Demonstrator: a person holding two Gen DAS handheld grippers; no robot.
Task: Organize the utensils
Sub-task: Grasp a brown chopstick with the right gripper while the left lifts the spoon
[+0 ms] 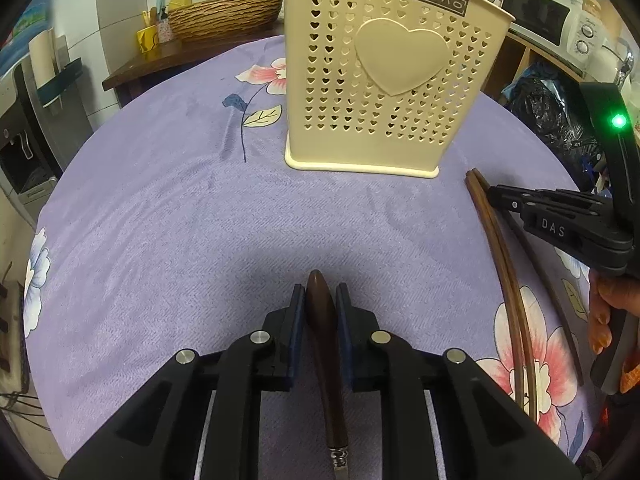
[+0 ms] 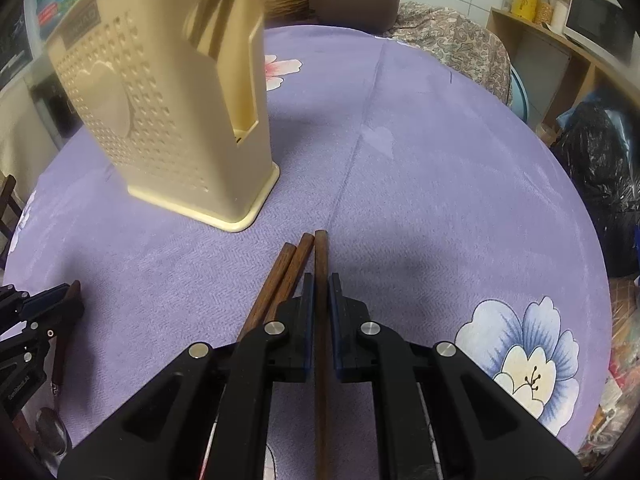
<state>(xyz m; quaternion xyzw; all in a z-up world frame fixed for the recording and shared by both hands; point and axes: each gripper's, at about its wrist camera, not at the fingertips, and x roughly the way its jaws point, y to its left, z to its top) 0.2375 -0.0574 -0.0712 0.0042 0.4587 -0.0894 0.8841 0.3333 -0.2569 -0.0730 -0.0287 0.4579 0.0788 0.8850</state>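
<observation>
The spoon (image 1: pixel 322 320) runs off the near edge of the left view; its bowl shows only dimly at the right view's corner. The left hand-held gripper (image 1: pixel 320 300) is clamped on its dark wooden handle. The right hand-held gripper (image 2: pixel 320 292) pinches one brown chopstick (image 2: pixel 320 264) (two more (image 2: pixel 288 276) lie just left). The cream holder (image 1: pixel 380 80), heart-perforated, stands farther back on the purple floral bench (image 1: pixel 180 220).

Both the left gripper (image 1: pixel 320 300) and the right gripper (image 2: pixel 319 292) were matte black with blue-padded fingers (image 1: pixel 297 320), round silver pivot screws, white "DAS" lettering and a green light.
</observation>
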